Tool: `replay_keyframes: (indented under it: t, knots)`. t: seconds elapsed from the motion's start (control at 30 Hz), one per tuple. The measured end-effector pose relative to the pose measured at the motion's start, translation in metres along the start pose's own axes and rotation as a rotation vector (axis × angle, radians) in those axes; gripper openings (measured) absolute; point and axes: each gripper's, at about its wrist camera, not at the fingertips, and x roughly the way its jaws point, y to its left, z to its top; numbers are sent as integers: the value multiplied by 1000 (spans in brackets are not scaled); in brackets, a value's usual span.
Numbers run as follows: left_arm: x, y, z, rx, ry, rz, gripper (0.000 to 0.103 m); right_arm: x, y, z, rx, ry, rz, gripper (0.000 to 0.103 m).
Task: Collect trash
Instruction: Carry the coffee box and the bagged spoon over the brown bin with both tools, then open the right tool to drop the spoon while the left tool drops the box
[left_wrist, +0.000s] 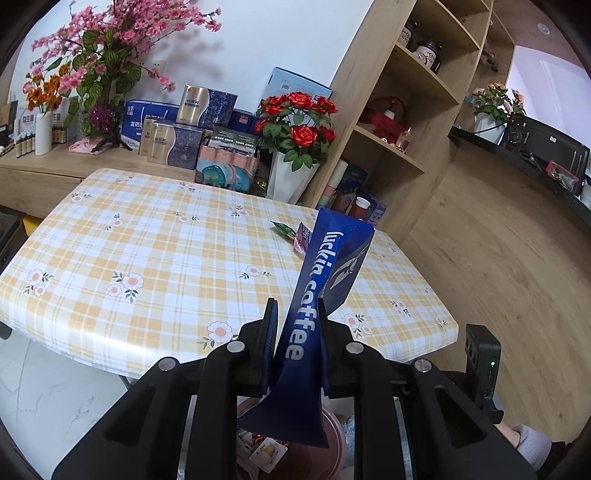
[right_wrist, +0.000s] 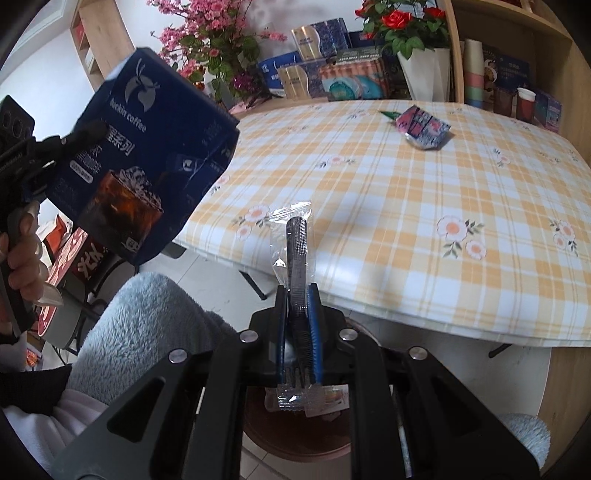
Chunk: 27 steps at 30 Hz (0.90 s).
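From where I sat, the desk filled most of both wrist views: a rounded top under a glossy cloth checked in yellow and white, with small pink flowers printed on it. It was nearly bare. Only a crumpled pink wrapper lay near its far edge, with a small green wrapper touching it on one side.

My left claw was clamped on a flattened dark blue coffee box, the pads pressed against its sides, the box tilted up over the near edge of the desk. My right claw was nearly closed, pinching a clear plastic sleeve with a dark utensil inside, which stood upright between the pads, also over the near edge of the desk. Below both claws I could see a brownish round bin on the pale tiled floor, some scraps already in it.

Behind the desk ran a low wooden cabinet crowded with gift boxes, a white vase of red roses and a tall spray of pink blossom. A wooden shelf unit rose on the right, holding jars and a stack of paper cups. The wall was plain white. A fluffy grey sleeve showed at the left of the right wrist view.
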Motion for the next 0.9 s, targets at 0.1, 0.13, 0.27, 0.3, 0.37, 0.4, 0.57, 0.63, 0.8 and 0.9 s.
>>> replay_keyframes:
  t: [0.1,0.13,0.27,0.3,0.37,0.4,0.57,0.63,0.8,0.9]
  knots:
    - [1,0,-3,-4,8,-2,19,4,-2,-1,32,10,39,31]
    - [2,0,-5,-5,11,-3,19,4,-2,0,37,6,43,36]
    - [7,-4,-10,-4,25,-18,19,-2,-9,4,54,-36,17,55]
    - [10,-5,-12,-4,29,-22,19,-6,-13,5,71,-64,7,68]
    - [15,-7,-16,-3,38,-28,19,-18,-22,7,119,-136,-20,92]
    - [17,-8,-18,-1,43,-30,19,-23,-26,7,138,-164,-33,95]
    - [29,-14,-32,26,77,-22,19,-40,-47,9,225,-261,-124,97]
    - [33,-16,-37,37,89,-21,19,-45,-51,10,221,-294,-169,97]
    - [44,-21,-50,67,132,-30,19,-51,-55,10,192,-330,-219,97]
    - [49,-24,-56,76,155,-41,19,-49,-59,10,193,-327,-223,97]
